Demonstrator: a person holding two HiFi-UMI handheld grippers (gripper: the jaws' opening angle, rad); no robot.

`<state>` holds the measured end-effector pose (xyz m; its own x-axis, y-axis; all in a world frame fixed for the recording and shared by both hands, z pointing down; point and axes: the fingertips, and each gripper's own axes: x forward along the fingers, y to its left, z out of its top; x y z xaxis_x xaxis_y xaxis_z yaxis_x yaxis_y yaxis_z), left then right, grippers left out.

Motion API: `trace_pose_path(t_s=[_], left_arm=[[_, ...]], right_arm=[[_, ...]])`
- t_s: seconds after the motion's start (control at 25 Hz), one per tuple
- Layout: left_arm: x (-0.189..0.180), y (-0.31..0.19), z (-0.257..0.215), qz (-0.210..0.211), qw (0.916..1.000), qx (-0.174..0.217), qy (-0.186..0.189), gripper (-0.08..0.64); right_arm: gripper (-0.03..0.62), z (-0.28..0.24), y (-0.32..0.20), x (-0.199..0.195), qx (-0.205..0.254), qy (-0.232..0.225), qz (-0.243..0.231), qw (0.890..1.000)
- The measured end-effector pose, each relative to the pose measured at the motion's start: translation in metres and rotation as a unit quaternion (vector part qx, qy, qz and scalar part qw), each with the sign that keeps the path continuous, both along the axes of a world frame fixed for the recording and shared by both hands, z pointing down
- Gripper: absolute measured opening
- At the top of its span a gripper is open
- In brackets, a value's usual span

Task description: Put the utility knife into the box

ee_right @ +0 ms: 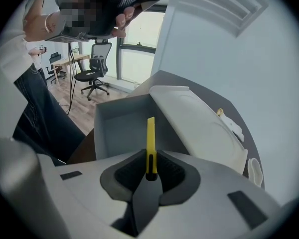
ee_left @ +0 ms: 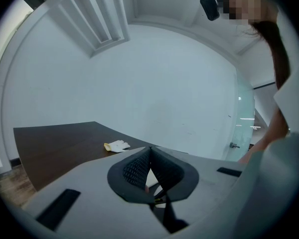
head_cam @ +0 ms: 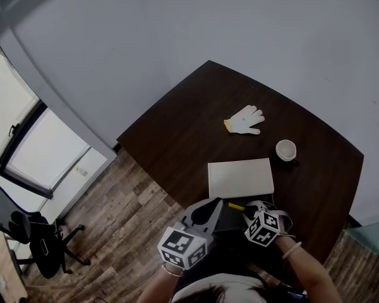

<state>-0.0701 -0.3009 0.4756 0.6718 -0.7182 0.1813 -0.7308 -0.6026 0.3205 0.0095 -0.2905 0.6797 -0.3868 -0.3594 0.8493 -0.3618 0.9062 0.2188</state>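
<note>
My right gripper [ee_right: 150, 157] is shut on a yellow utility knife [ee_right: 150, 136], whose blade end points out over the open grey box [ee_right: 114, 128]. The box's white lid [ee_right: 199, 126] leans open behind it. In the head view the knife [head_cam: 236, 206] shows as a short yellow strip in front of the right gripper [head_cam: 247, 209], just below the lid [head_cam: 240, 178] at the table's near edge. My left gripper [head_cam: 208, 212] hangs beside the box on its left. In its own view its jaws [ee_left: 149, 152] meet at the tips with nothing between them.
A white work glove [head_cam: 244, 120] and a small white cup [head_cam: 286, 149] lie farther back on the dark table [head_cam: 177, 137]. A black office chair [head_cam: 31, 232] stands on the wooden floor at the left, by the windows. A grey wall runs behind the table.
</note>
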Motion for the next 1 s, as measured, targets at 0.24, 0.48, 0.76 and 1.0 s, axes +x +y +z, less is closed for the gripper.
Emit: trace_pose_path(t_s=[0.24, 0.48, 0.76, 1.0], left_arm=[[-0.005, -0.004, 0.002, -0.002, 1.0, -0.005, 0.001, 0.017], [-0.008, -0.005, 0.009, 0.0, 0.9999, -0.01, -0.002, 0.017], [-0.013, -0.012, 0.011, -0.006, 0.9999, -0.015, -0.001, 0.017], [-0.016, -0.016, 0.013, -0.009, 0.9998, -0.016, -0.003, 0.017]], right_arm=[[0.071, 0.012, -0.004, -0.001, -0.018, 0.014, -0.002, 1.0], [0.071, 0.023, -0.007, -0.002, -0.033, 0.024, -0.002, 0.999], [0.072, 0.029, -0.013, -0.003, -0.05, 0.026, -0.002, 0.998], [0.072, 0.034, -0.013, -0.004, -0.061, 0.028, -0.002, 0.998]])
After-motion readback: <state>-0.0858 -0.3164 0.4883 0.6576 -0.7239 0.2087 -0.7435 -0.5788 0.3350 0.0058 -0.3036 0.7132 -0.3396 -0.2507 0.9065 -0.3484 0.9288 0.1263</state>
